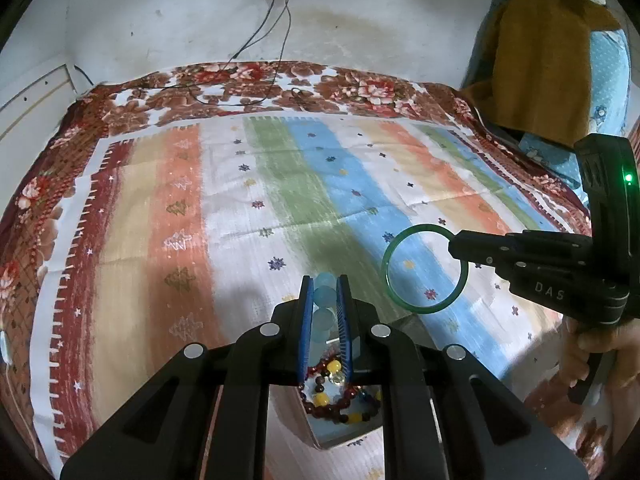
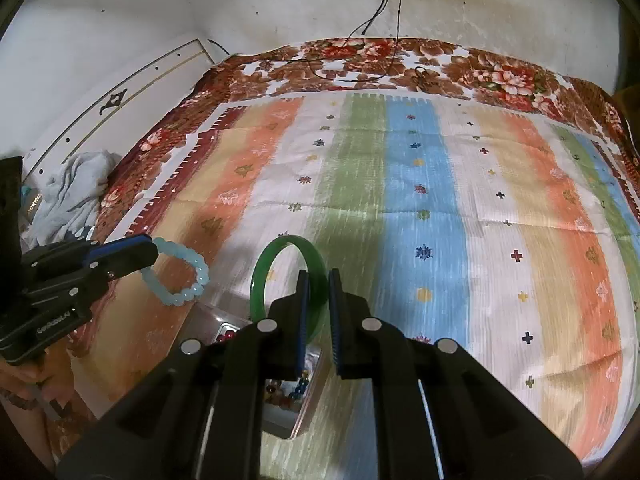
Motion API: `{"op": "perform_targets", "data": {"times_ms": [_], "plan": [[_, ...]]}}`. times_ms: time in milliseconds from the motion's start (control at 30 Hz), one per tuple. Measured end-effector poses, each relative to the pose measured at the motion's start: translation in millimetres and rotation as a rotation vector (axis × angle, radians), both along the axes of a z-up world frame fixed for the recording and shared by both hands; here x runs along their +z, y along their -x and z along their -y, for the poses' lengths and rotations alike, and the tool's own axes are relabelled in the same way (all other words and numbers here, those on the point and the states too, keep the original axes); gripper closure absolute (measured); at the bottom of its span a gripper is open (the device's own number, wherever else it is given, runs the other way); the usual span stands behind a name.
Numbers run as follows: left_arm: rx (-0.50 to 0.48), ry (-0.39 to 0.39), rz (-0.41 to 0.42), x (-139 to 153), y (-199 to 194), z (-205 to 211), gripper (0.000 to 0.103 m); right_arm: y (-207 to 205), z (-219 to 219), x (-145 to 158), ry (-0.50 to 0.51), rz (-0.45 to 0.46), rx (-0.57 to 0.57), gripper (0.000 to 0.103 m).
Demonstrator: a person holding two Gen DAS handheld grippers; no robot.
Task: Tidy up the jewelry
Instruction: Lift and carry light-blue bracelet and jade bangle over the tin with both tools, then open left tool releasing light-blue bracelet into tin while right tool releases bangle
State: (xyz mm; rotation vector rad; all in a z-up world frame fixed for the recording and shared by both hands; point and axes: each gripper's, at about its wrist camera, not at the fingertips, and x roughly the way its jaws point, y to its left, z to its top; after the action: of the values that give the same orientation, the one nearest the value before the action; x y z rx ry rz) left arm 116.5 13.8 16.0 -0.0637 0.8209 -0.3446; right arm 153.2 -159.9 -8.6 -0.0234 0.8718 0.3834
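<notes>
A pale blue bracelet of round translucent beads (image 2: pixel 180 276) is clamped between the blue pads of the left gripper (image 1: pixel 326 292), whose jaws are drawn narrow on the beads, and it is held in the air above the striped, multicoloured bedspread (image 1: pixel 240 208). A smooth green glass-like bangle (image 1: pixel 424 268) is pinched at its rim by the right gripper (image 2: pixel 318 284), the jaws likewise nearly closed on it, so that the ring stands upright off the cloth. Beneath both tools a shallow rectangular metal tray (image 2: pixel 308 412) is seen on the bedspread, with dark red, yellow and blue beaded strands (image 1: pixel 340 396) lying inside it. Black cables (image 1: pixel 272 32) are trailed from a wall socket onto the floral blanket (image 1: pixel 360 92).
</notes>
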Motion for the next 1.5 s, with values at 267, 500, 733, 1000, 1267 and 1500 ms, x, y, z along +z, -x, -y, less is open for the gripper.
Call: {"op": "perform_targets", "data": {"times_ms": [267,500,733,1000,1267,1500], "plan": [[-0.016,0.003,0.01,1.0,16.8,5.2,0.092,19.9,2.2,-1.2,-0.003,0.007,0.022,0.092],[-0.027,0.0,0.003,-4.7,30.1,8.3,0.092,39.7,-0.4,-5.9,-0.002,0.005,0.049,0.092],[-0.034,0.002,-0.003,-9.4,40.8,11.8,0.092,50.6,-2.8,-12.9,0.008,-0.006,0.064,0.092],[0.006,0.025,-0.02,-13.5,40.4,4.1,0.067,48.5,0.7,-14.7,0.009,-0.005,0.058,0.058],[0.013,0.019,-0.013,-11.5,40.6,1.1,0.052,54.7,14.7,-6.5,-0.011,0.039,0.023,0.029],[0.003,-0.008,0.002,-11.8,44.4,4.5,0.028,65.5,18.4,-6.0,-0.007,0.059,0.024,0.012]]}}
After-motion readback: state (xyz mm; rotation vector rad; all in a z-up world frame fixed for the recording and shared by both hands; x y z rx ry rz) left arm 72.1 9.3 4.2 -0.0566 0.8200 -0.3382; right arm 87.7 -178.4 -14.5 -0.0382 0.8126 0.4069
